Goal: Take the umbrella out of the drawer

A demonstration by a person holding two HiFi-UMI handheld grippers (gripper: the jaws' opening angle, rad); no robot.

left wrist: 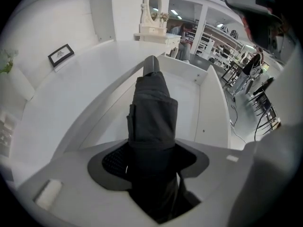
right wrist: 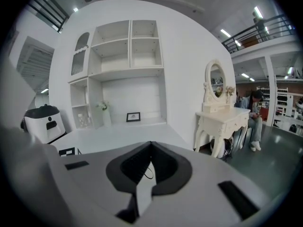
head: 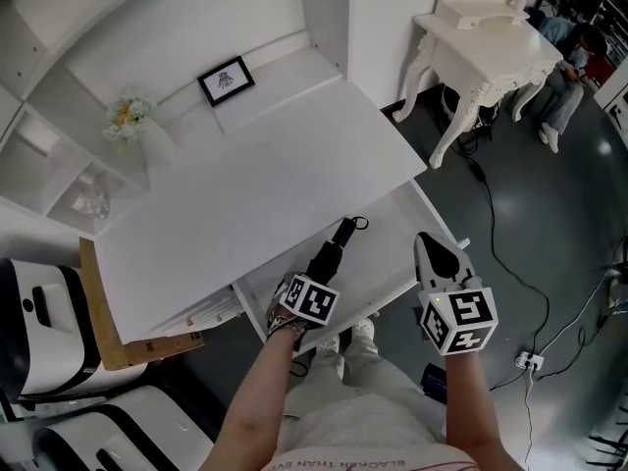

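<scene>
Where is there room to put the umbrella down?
The white desk top is bare between the picture frame, the flowers and the open drawer. It is crowded at the drawer, where the left gripper holds the umbrella.

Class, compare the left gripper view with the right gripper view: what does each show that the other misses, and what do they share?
Only the left gripper view: the left gripper clamped on the folded dark umbrella, with the open drawer behind it. Only the right gripper view: the right gripper, jaws together and empty, the wall shelves and a white appliance. Both: the white desktop, the framed picture and the dressing table with its mirror.
</scene>
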